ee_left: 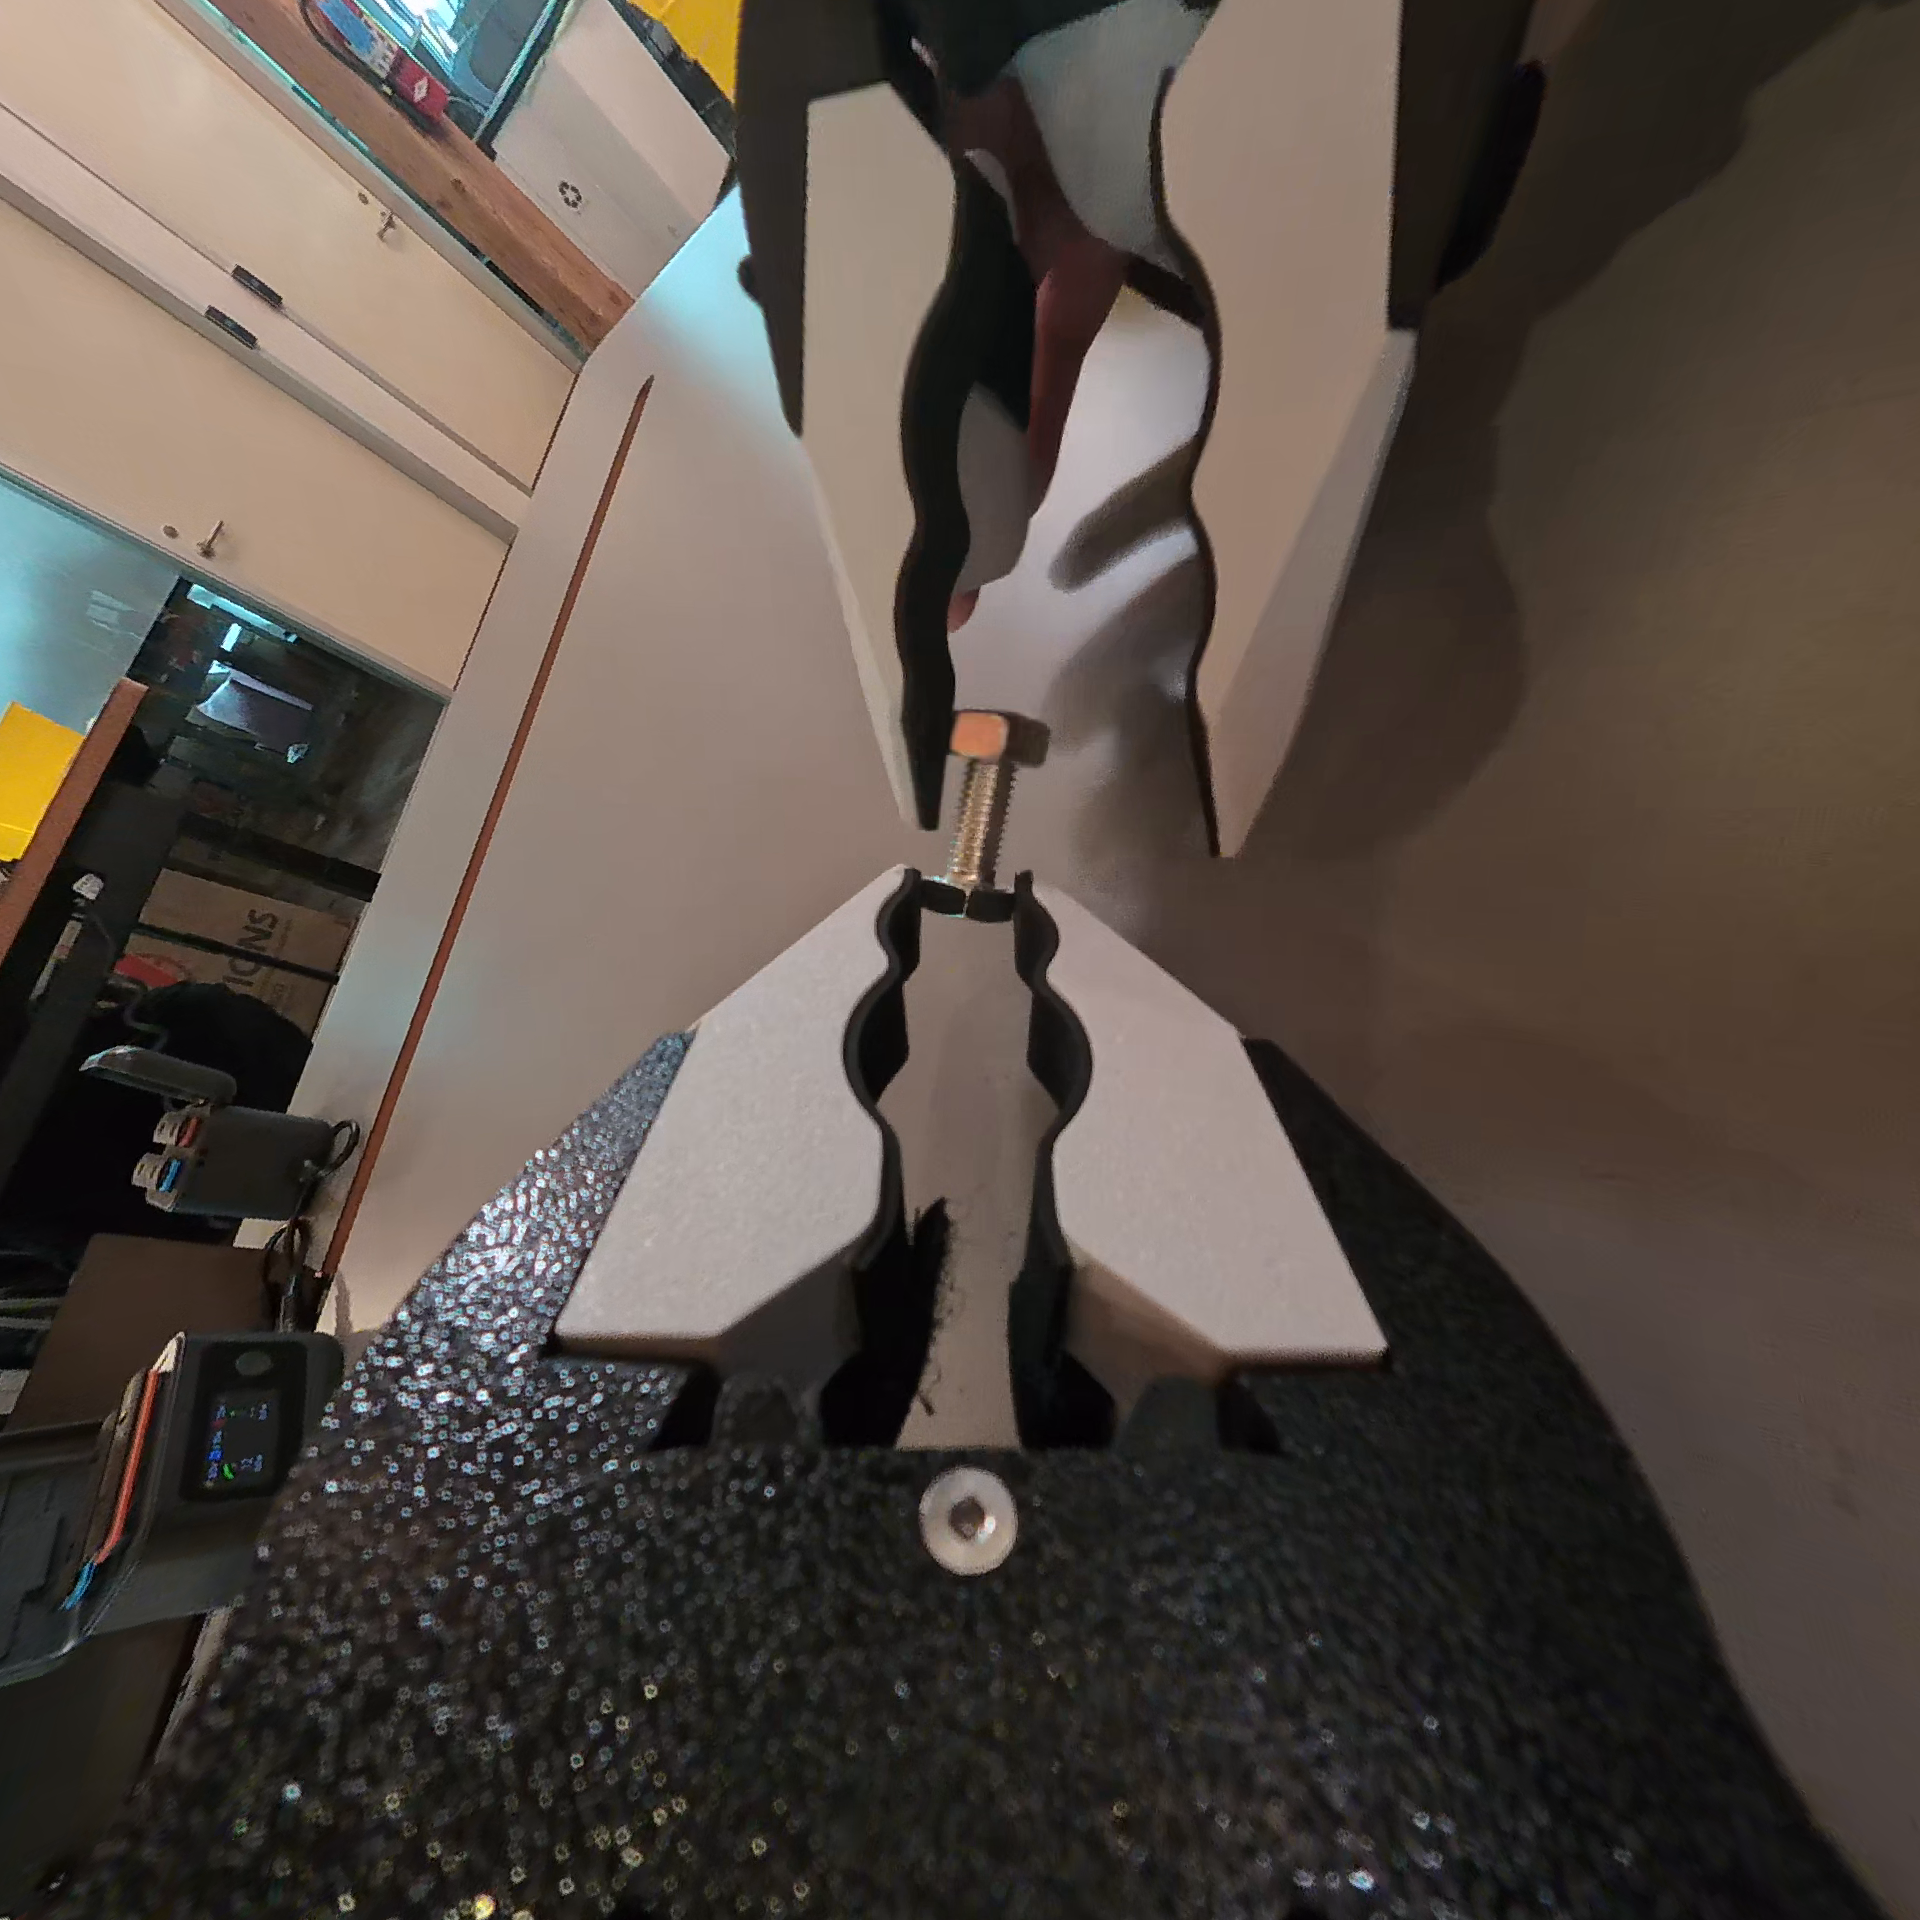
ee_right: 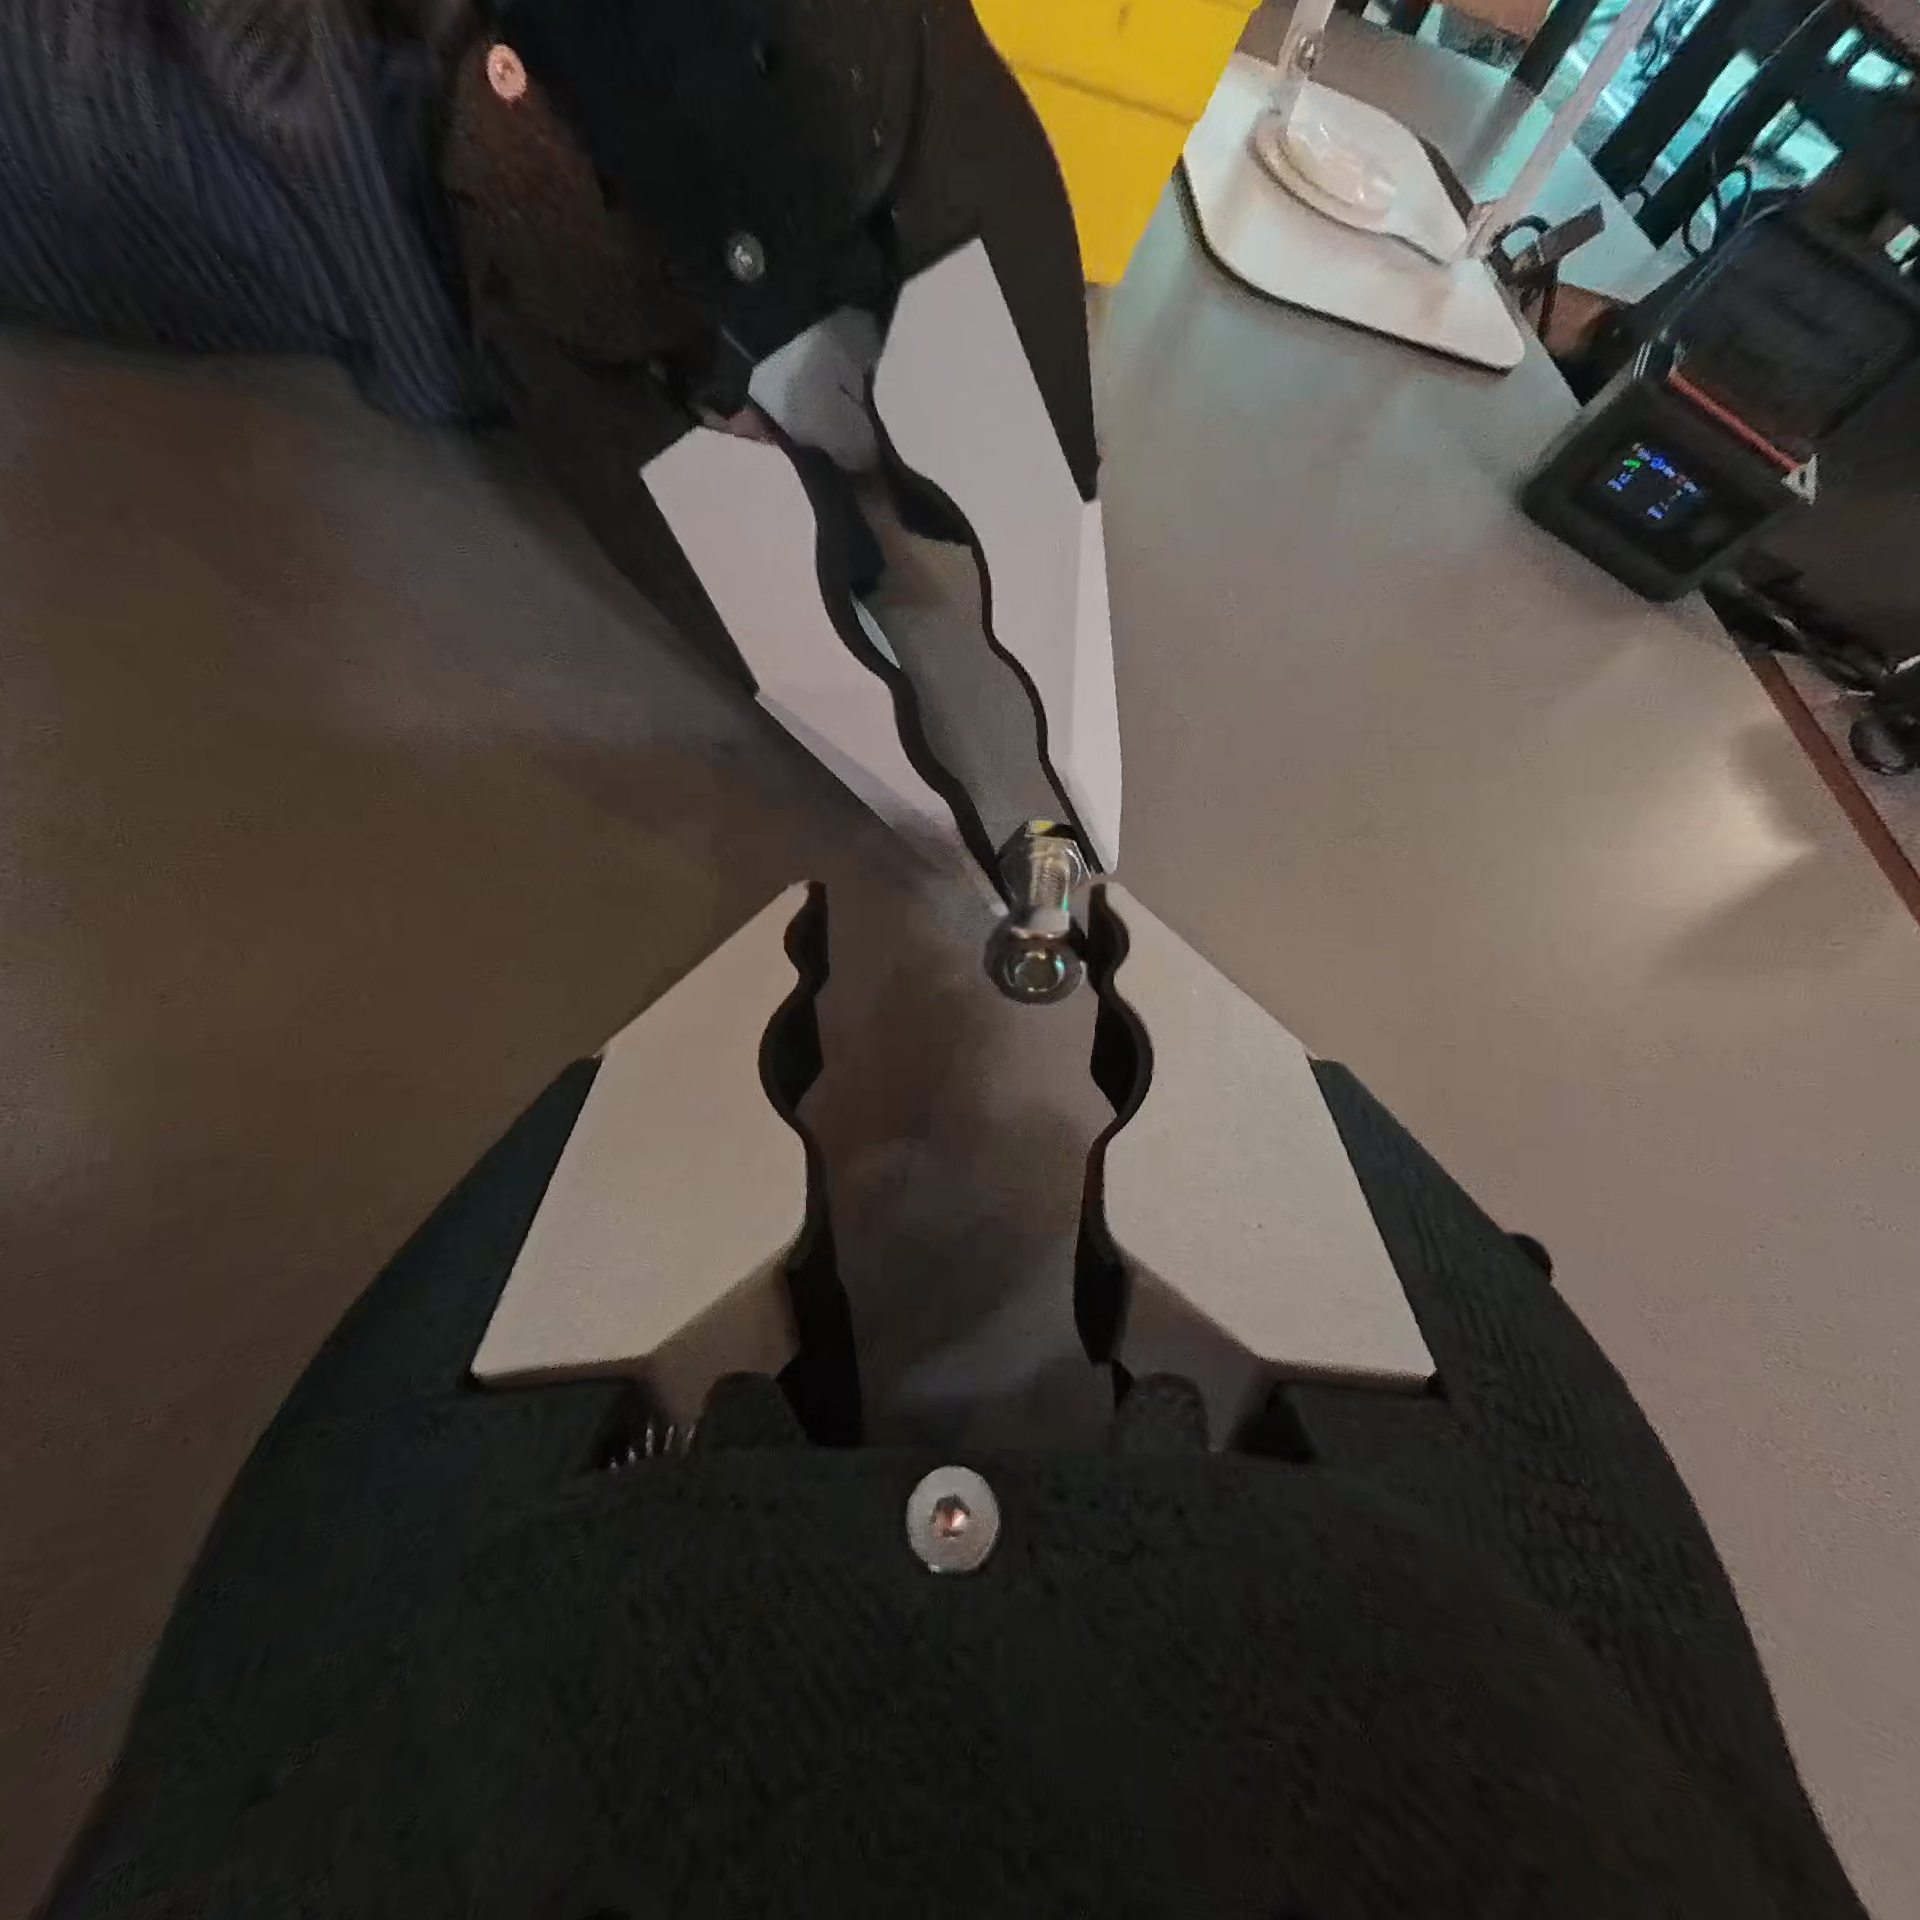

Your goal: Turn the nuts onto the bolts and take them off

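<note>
— Grey bench (ee_right: 1455, 831) under both claws?
— Yes. Left claw (ee_left: 968, 902) is pinched narrow on the nut (ee_left: 966, 900), bolt (ee_left: 977, 790) sticking out of it, off the bench.
— And the right claw (ee_right: 956, 914)?
— Spread wide around the bolt head, one finger (ee_right: 1195, 1039) touching it.

A workshop-like room: grey worktable (ee_right: 1455, 831), stacked cardboard boxes (ee_left: 249, 935), a battery power unit (ee_right: 1673, 478).

Left gripper (ee_left: 968, 896) pinching a nut (ee_left: 966, 900) on a bolt (ee_left: 977, 795)

The bolt's hex head points toward the right gripper (ee_left: 1070, 831), whose fingers (ee_left: 1288, 582) stand spread, one touching the head, above the pale tabletop (ee_left: 727, 675).
</note>
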`<state>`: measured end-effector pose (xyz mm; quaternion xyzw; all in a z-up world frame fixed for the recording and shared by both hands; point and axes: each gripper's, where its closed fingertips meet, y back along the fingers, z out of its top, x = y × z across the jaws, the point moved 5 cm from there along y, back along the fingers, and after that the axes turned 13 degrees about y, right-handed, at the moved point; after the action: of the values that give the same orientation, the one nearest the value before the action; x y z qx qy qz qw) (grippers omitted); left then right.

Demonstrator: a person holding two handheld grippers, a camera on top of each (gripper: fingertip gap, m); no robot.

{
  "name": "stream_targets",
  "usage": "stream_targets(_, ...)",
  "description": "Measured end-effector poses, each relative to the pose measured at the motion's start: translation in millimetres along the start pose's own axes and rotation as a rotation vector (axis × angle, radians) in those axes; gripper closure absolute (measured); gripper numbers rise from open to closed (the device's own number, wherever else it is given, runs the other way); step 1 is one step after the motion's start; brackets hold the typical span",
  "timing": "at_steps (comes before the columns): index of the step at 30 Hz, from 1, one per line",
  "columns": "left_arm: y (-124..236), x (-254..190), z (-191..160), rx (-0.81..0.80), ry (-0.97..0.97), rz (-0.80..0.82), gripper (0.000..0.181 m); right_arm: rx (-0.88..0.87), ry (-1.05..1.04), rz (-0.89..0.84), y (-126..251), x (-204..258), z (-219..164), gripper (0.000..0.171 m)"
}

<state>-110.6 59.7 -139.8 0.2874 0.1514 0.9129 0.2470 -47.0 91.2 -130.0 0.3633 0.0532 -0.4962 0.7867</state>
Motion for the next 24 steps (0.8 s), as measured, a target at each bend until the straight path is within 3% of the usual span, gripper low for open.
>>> stream_targets(1, 0.0, -0.1, 0.0, 0.001, -0.001, 0.0, 0.165, -0.03, -0.001, 0.011, 1.2, 1.3, 3.9, 0.122)
stream_targets(4, 0.2, 0.6, -0.1, -0.002, 0.014, 0.0, 0.166, -0.12, -0.027, 0.083, 5.7, 8.4, 15.9, 0.125)
stream_targets(8, 0.1, 0.1, -0.1, 0.0, 0.01, 0.001, 0.166, -0.012, -0.065, -0.033, 7.6, -10.3, -1.6, 0.126)
stream_targets(12, 0.4, 0.3, -0.3, -0.002, 0.017, 0.0, 0.165, 0.097, -0.059, 0.01, 0.9, -4.4, -15.6, 0.125)
stream_targets(17, 0.6, -0.2, -0.3, -0.006, 0.013, -0.003, 0.165, 0.034, 0.072, -0.014, -3.8, 4.8, 1.8, 0.12)
stream_targets(24, 0.8, -0.2, -0.3, -0.007, 0.023, -0.004, 0.165, -0.041, 0.024, -0.016, 4.3, -0.4, 7.7, 0.124)
